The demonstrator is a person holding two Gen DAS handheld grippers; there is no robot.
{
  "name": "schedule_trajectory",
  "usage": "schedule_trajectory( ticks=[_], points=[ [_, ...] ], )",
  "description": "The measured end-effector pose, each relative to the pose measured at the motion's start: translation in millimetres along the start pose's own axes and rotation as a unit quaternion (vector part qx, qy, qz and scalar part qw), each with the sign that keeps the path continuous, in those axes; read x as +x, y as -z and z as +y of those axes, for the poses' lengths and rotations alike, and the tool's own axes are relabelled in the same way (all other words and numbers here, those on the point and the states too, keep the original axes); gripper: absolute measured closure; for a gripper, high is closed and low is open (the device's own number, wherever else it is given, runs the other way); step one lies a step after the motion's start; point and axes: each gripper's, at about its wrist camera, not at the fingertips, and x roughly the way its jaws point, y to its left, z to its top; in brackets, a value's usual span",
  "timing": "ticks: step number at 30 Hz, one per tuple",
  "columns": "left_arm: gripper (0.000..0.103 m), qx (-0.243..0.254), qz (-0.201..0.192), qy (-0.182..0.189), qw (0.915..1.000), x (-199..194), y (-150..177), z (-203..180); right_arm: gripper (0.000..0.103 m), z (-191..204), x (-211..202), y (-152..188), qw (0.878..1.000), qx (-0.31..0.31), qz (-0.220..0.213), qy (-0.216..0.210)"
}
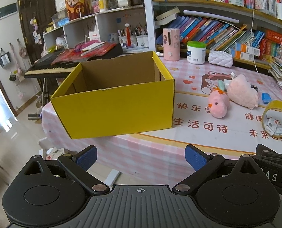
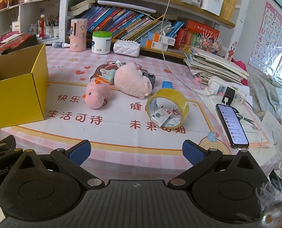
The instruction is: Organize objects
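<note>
Task at start: yellow box [image 1: 114,102] on tabletop [image 2: 122,138] appears empty, chick [image 2: 97,96], plush [image 2: 133,81] & tape roll [image 2: 167,107] lie loose beside it; left tool [image 1: 141,156] & right tool [image 2: 136,150] both wide open, holding nothing.

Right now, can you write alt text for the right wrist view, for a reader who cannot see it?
The open right gripper hovers at the edge of a pink table holding a tape roll, a pink chick, a bigger pink plush and a phone. A yellow box stands at left, bookshelves behind.
</note>
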Motion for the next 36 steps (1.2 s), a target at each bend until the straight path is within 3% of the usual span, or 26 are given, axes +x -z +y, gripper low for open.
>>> schedule_trajectory(
  ticks=[18,27,36],
  points=[
    [0.003,0.004,0.003,0.02,0.9998,3,0,-24,0.0,-20,9,1,1.0,-0.008,-0.008,0.003],
    [0.003,0.007,0.007,0.033,0.9994,16,-11,-53,0.002,-46,39,-15,1.0,-0.018,-0.004,0.0],
    [0.003,0.002,0.015,0.056,0.9983,36,-24,-92,0.01,-78,83,-31,0.999,-0.026,0.012,0.029]
  ],
)
